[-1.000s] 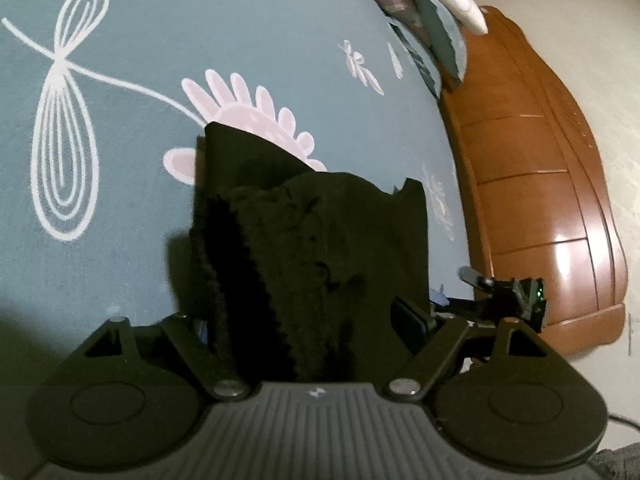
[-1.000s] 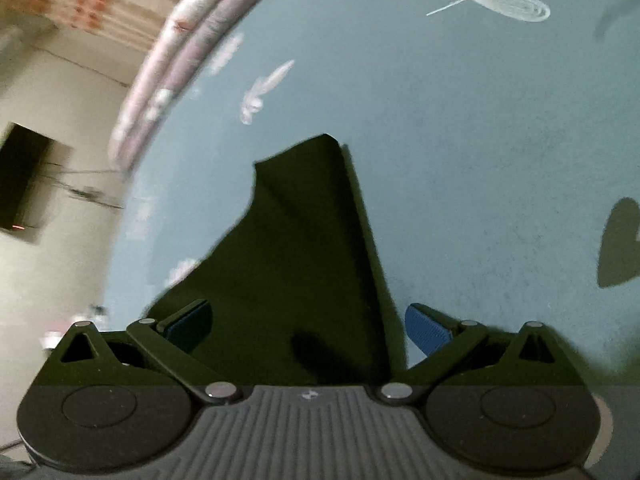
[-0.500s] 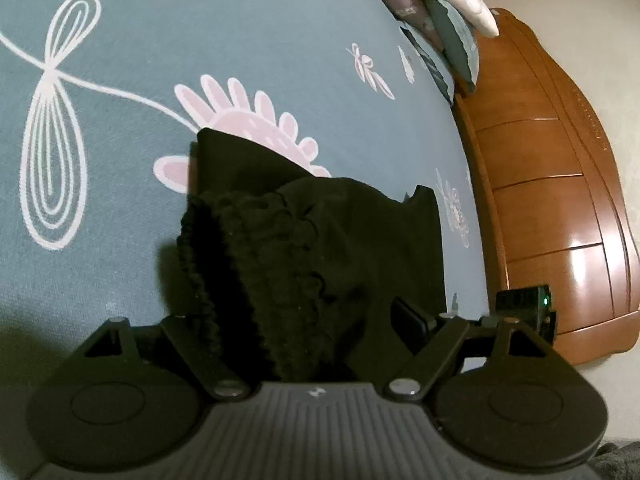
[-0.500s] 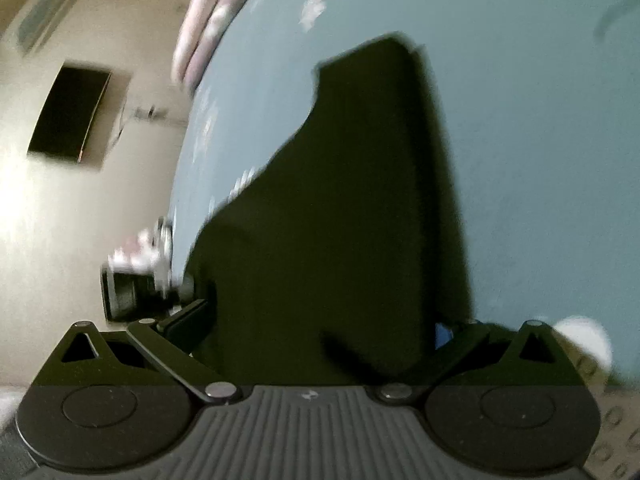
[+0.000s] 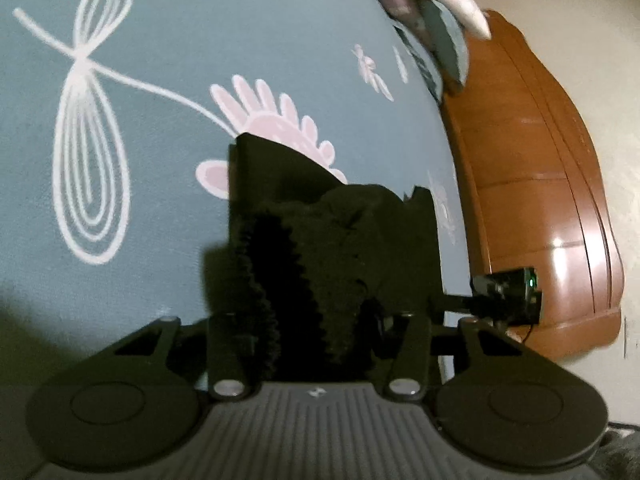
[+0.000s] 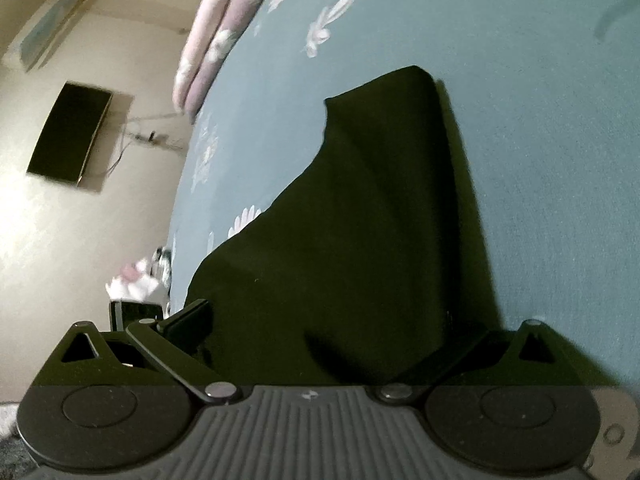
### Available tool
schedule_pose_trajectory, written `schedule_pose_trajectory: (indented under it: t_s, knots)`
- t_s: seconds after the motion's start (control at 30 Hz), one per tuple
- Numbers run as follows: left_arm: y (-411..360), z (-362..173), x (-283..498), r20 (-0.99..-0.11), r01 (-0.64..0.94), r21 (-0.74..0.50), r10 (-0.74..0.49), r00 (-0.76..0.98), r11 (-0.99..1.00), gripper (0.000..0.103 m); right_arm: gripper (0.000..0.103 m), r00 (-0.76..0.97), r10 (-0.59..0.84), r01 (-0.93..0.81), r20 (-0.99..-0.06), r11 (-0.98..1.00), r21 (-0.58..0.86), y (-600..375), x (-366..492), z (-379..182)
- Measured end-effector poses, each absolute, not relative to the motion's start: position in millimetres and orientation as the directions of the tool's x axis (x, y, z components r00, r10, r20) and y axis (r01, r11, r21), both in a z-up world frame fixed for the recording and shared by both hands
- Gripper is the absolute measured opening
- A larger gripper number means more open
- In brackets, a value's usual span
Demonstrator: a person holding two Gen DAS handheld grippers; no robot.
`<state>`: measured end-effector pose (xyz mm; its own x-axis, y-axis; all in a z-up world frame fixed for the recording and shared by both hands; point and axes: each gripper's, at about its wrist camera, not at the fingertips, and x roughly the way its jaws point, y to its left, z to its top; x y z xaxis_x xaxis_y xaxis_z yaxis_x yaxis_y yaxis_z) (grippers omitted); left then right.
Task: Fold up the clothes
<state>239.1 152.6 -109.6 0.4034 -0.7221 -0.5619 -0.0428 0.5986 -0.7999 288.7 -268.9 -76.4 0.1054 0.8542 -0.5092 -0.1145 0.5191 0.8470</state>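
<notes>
A black garment [image 5: 360,232] lies on the blue flowered bed sheet [image 5: 200,40]. Its gathered waistband [image 5: 280,280] is bunched up between the fingers of my left gripper [image 5: 320,320], whose jaws are closing and press on the cloth from both sides. In the right wrist view the same black garment [image 6: 360,220] spreads away as a flat dark panel. My right gripper [image 6: 320,332] stands open, wide apart, with the cloth's near edge between its fingers and draped over the right one. The right gripper's body [image 5: 508,292] shows beside the garment in the left wrist view.
A polished wooden bed board [image 5: 540,184] rises at the right of the sheet, with pillows [image 5: 432,12] at the far end. The right wrist view shows a rolled pink quilt [image 6: 216,28], the bed's left edge, and a wall with a dark screen [image 6: 68,136].
My left gripper's fingers have come in from wide apart onto the bunched waistband. The right wrist view has swung left, so the wall now shows and the garment fills more of the picture.
</notes>
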Motion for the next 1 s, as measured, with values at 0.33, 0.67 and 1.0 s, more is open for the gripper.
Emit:
schedule_pose_trajectory:
  t_s: [0.33,0.67,1.0]
  knots:
    - [150.4,-111.7,254.9,-0.550,0.028,-0.804,-0.762,0.343,0.593,0.048,0.103,0.123,0.777,-0.101,-0.617,0.628,0.771,-247.5,270.4,-67.8]
    - [151.4,-113.9,261.8,-0.553,0.018,-0.810,-0.775,0.307,0.586,0.047,0.095,0.145,0.707,-0.088,-0.692,0.706,0.703,-239.3,260.8,-58.8]
    - [146.5,-109.6,259.1,-0.579,0.005,-0.789,-0.747,0.325,0.614,0.047,0.011,0.197,0.667,0.067,-0.718,0.722,0.689,-279.4,247.3,-75.0]
